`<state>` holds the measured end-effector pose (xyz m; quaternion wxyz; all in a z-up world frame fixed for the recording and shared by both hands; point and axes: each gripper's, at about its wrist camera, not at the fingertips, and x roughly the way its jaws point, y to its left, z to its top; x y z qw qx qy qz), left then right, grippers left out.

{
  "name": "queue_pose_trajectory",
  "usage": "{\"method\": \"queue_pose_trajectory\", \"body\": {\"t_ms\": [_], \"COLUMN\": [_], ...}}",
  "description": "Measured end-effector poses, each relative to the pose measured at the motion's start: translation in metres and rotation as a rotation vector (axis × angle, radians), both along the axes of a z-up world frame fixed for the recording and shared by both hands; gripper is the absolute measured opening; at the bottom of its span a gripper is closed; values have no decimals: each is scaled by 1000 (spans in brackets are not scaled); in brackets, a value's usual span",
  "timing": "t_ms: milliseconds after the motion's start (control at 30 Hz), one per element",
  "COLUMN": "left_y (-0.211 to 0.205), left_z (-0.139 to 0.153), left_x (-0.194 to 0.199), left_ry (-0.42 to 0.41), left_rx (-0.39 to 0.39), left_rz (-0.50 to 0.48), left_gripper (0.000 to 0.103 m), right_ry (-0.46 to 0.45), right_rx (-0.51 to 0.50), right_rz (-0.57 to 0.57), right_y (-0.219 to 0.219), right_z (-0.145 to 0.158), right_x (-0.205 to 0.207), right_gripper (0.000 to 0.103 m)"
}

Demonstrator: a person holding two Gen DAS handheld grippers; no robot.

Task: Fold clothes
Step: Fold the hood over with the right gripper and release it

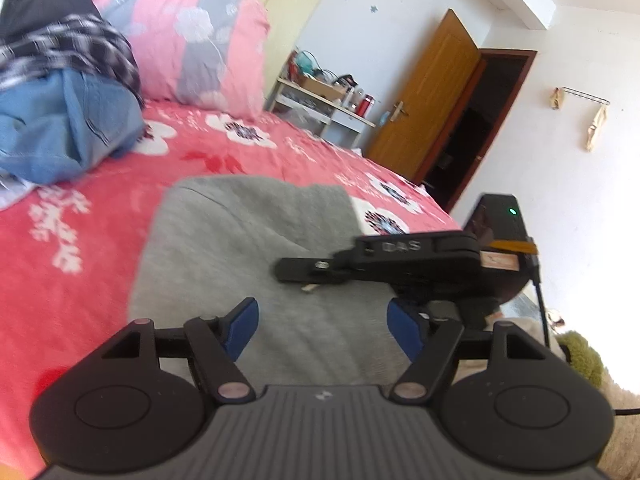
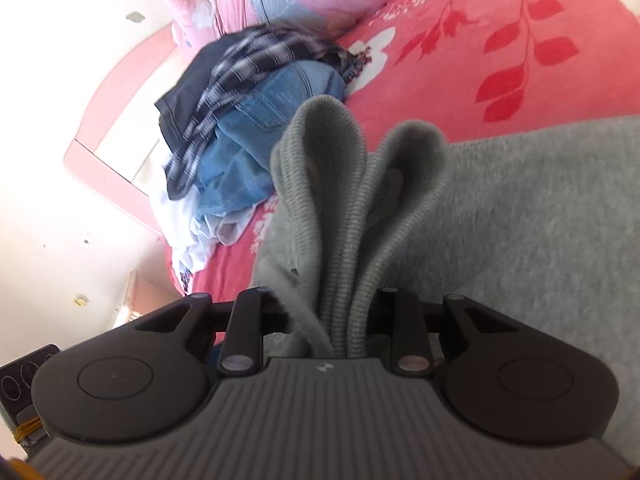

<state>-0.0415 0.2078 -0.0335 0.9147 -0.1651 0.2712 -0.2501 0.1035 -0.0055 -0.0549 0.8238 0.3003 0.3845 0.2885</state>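
A grey knit garment (image 1: 240, 240) lies spread on the red flowered bedsheet (image 1: 80, 240). My left gripper (image 1: 322, 326) hovers open just above its near part, blue pads (image 1: 240, 328) wide apart with nothing between them. My right gripper (image 1: 400, 260) shows from the side over the garment's right part. In the right wrist view my right gripper (image 2: 340, 336) is shut on the garment's ribbed hem (image 2: 352, 208), which bunches up in two folds and hides the fingertips. The rest of the grey garment (image 2: 540, 220) spreads to the right.
A pile of clothes with blue jeans (image 1: 60, 132) and a plaid shirt (image 1: 68, 52) sits at the bed's head beside a pink pillow (image 1: 192, 40). The same jeans (image 2: 256, 140) are left of the hem. A shelf (image 1: 320, 100) and an open wooden door (image 1: 432, 96) stand beyond the bed.
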Motion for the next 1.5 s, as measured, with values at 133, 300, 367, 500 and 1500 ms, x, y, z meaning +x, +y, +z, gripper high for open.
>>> {"method": "queue_pose_trajectory", "body": {"t_ms": [133,300,367,500,1500], "left_y": [5,3,2,0,-178], "left_z": [9,8,7,4,-15], "left_x": [-1,5,8,13,60], "left_ry": [7,56,76,116,194], "left_rx": [7,34,38,47,199], "left_rz": [52,105,119,149,-137], "left_gripper": [72,72,72,72,75], "right_ry": [-8,-27,-30,-40,-60], "right_rx": [21,14,7,-20,-89], "right_rz": [-29,-72,-92,-148,-409], "right_y": [-23,-66,-89,-131,-367], "right_z": [6,18,23,28,10], "right_x": [-7,-12,-13,-20,-110], "right_gripper": [24,23,23,23,23]}}
